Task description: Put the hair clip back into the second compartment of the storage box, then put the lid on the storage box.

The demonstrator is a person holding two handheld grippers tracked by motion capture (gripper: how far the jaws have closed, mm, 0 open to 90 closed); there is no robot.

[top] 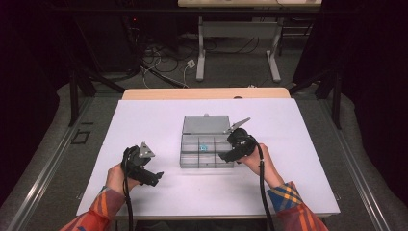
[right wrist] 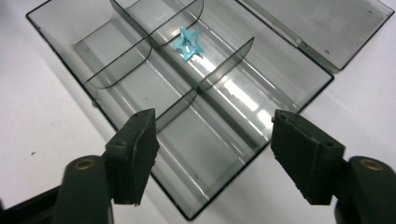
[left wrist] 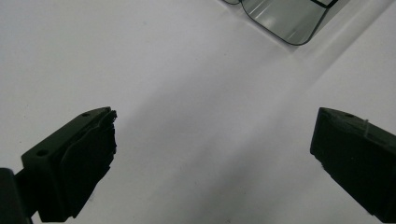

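Star clip (right wrist: 187, 43), teal, sits in a middle compartment of the clear organizer box (right wrist: 70, 65), upper centre of frame; your right gripper (right wrist: 212, 154) hovers over the box, jaws wide open, empty; left gripper (left wrist: 212, 156) open over bare table (left wrist: 163, 70), lower left

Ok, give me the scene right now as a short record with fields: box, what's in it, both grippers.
box: clear grey plastic compartment box, lid open, on the white table
contents: small teal star-shaped piece in a middle compartment
right gripper: open, jaws over the box's near end, holding nothing
left gripper: open, over bare table left of the box, holding nothing
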